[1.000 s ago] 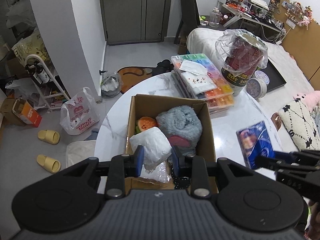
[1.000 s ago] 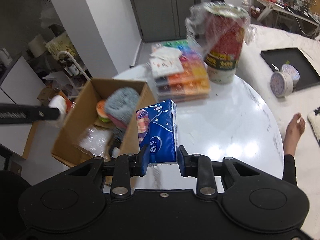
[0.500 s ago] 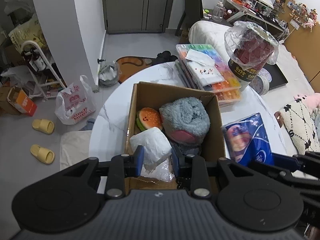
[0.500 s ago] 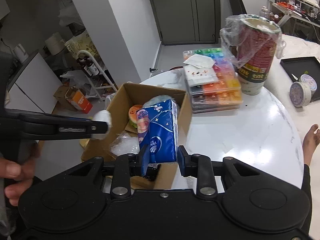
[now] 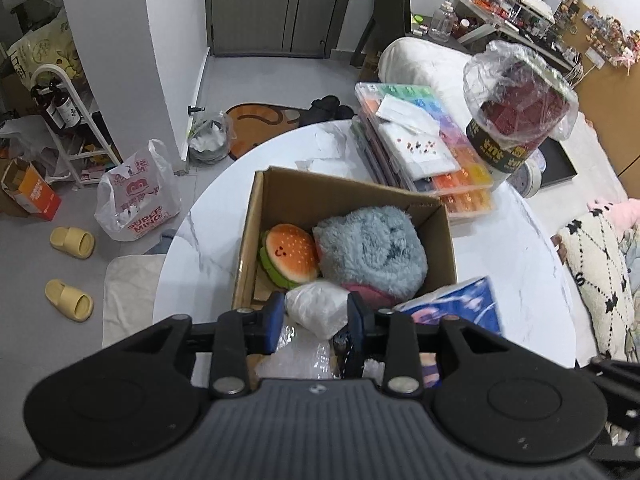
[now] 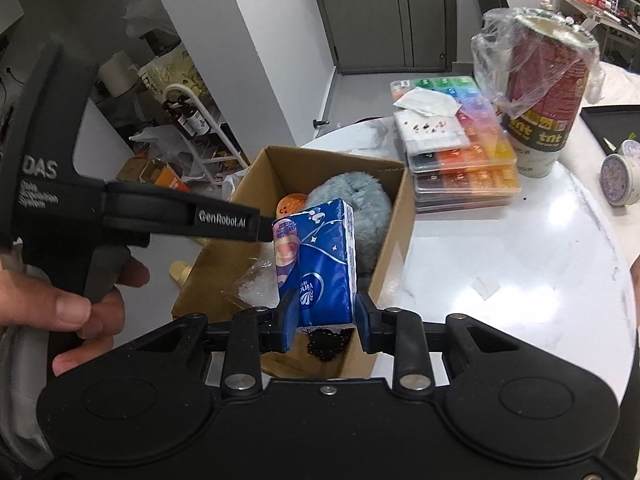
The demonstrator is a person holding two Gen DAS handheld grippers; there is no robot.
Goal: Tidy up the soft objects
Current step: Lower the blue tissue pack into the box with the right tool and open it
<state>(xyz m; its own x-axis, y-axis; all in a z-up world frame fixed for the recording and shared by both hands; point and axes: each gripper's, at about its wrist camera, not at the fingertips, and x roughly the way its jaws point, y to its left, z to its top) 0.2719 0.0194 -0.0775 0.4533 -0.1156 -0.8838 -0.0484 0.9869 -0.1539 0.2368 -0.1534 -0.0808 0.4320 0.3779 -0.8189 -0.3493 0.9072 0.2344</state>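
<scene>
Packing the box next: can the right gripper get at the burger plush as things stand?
Probably not: the right gripper has its jaws shut on the blue tissue pack, and the burger plush lies deep in the cardboard box beside the grey plush.

A white soft bundle held over the cardboard box

The left gripper (image 5: 316, 316) squeezes a white plastic-wrapped bundle (image 5: 318, 307) above the near end of the cardboard box (image 5: 344, 196). Inside sit a burger plush (image 5: 289, 254) and a fluffy blue-grey plush (image 5: 370, 250). A blue tissue pack (image 5: 460, 307) is at 3 o'clock from the bundle.
</scene>
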